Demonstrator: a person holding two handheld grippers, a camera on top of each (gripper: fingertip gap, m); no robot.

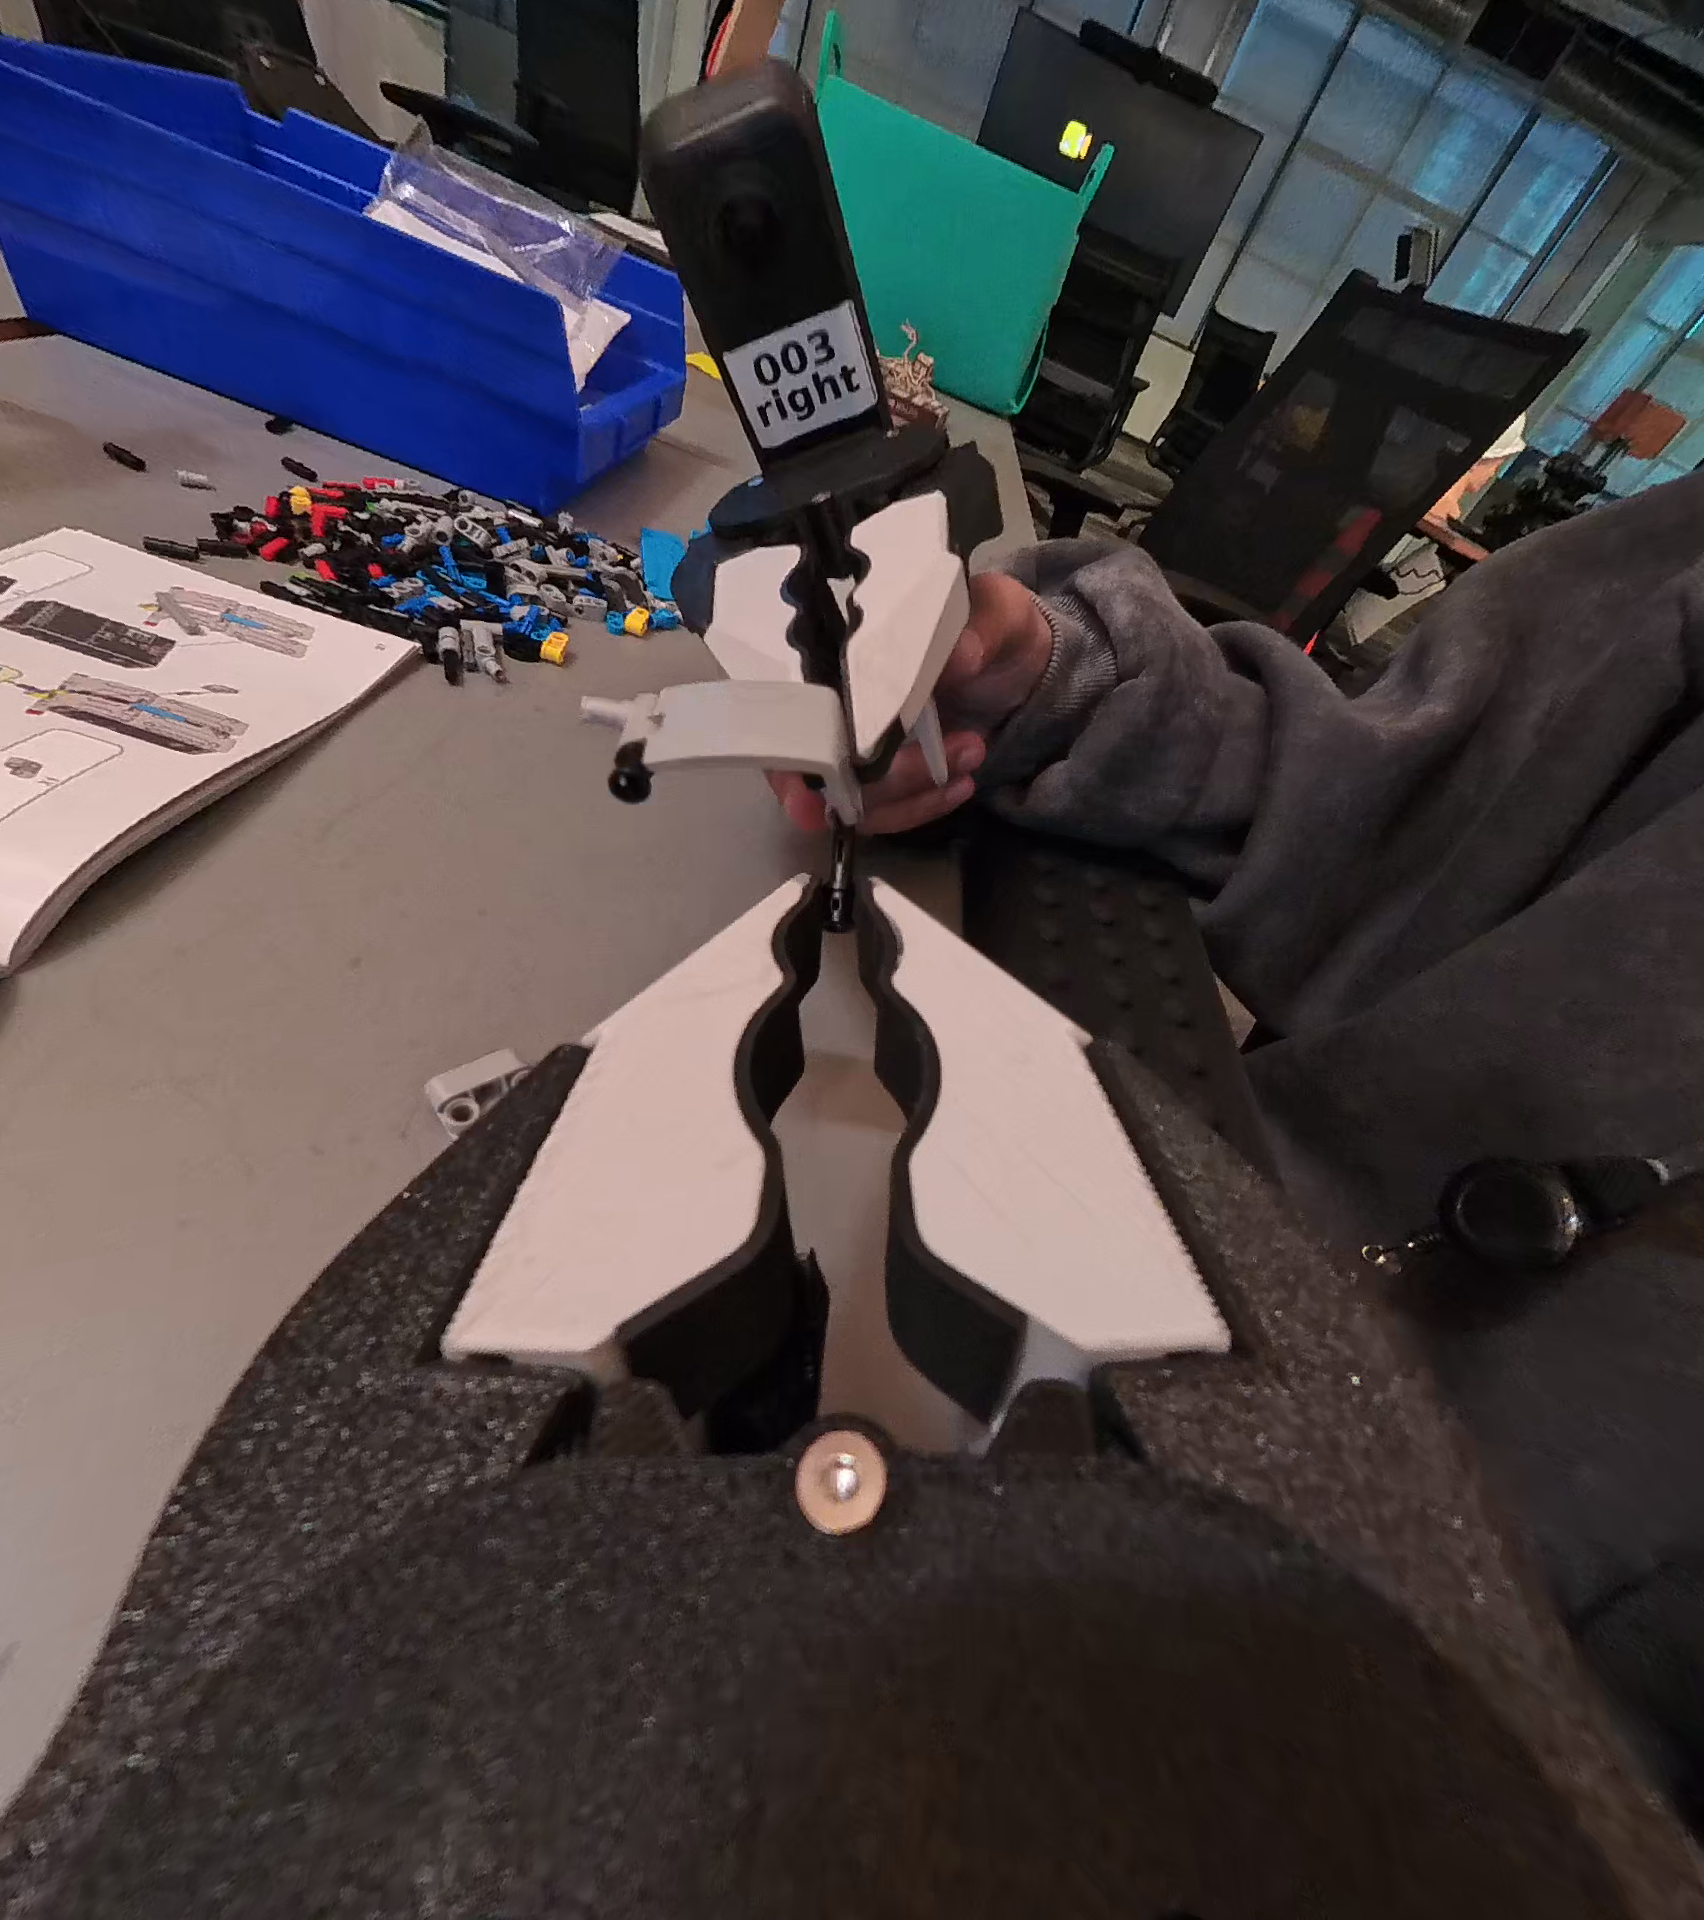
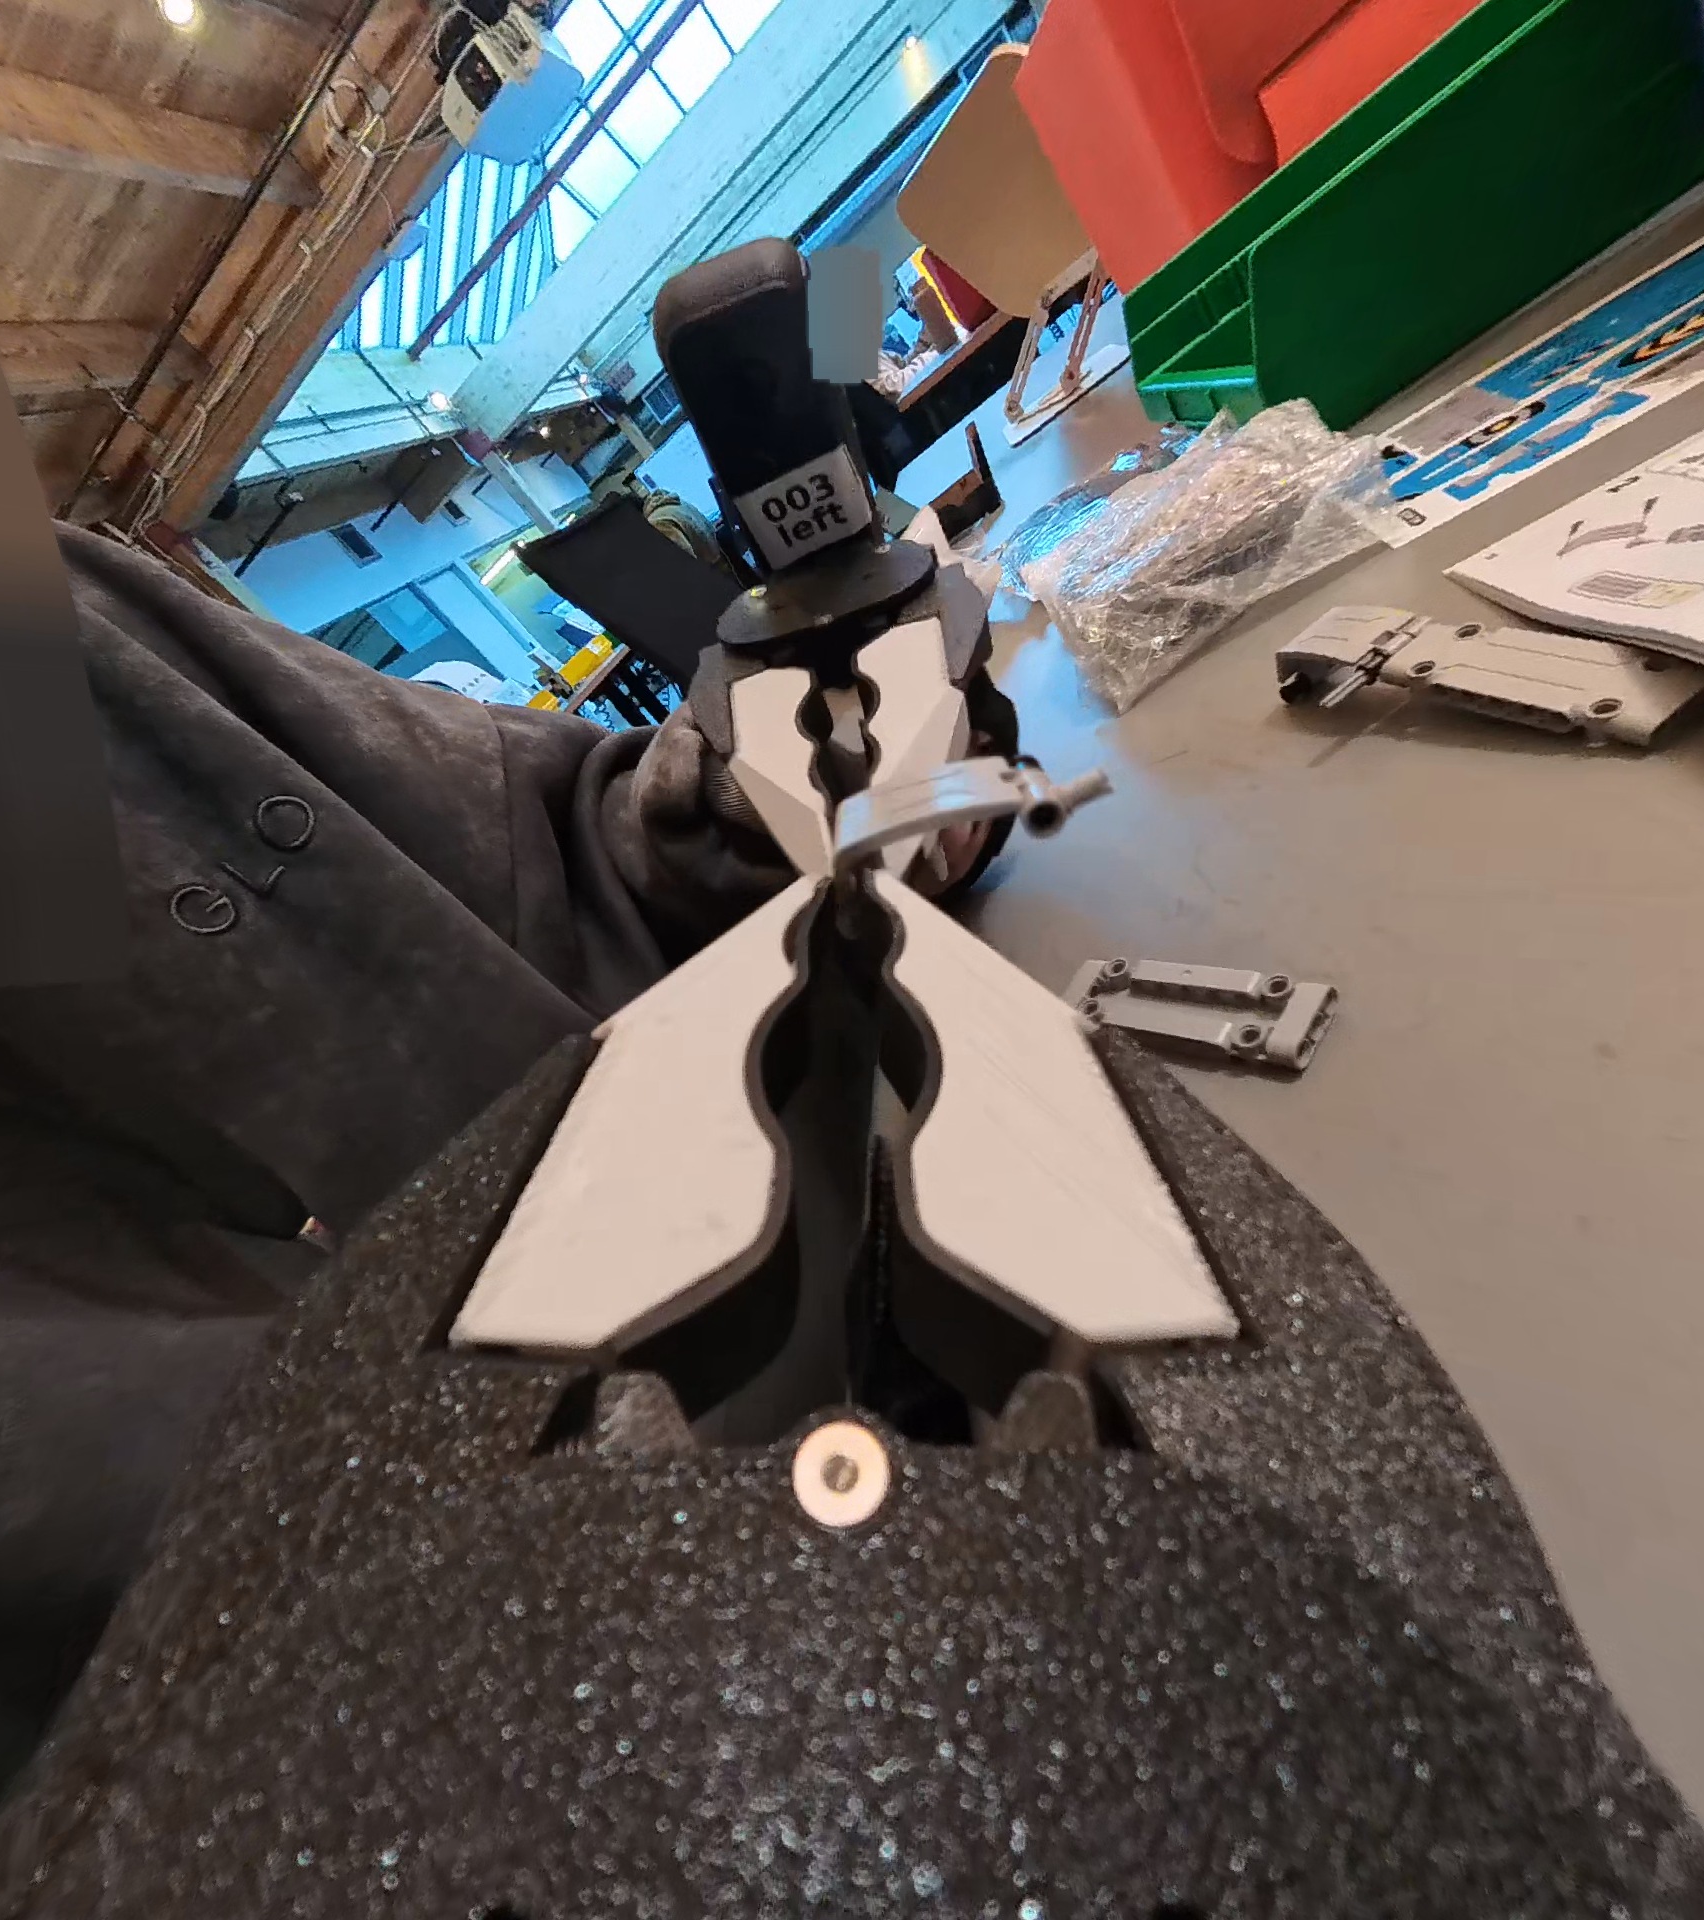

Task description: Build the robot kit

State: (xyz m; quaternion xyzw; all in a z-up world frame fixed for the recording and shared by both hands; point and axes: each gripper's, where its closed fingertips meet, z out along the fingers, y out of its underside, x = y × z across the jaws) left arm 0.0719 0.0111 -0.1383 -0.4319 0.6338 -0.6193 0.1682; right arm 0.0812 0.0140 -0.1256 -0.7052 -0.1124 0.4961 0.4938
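Black pin (image 1: pixel 839 883) being pinched in left gripper (image 1: pixel 835 902) jaws, right gripper (image 2: pixel 840 891) jaws clenching grey curved panel (image 2: pixel 915 810), both hovering above grey tabletop (image 1: pixel 308 1039), loose bricks (image 1: pixel 432 571) lying beyond

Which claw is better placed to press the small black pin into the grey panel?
Probably the left claw: it pinches the black pin, pointed at the grey panel that the right claw holds.
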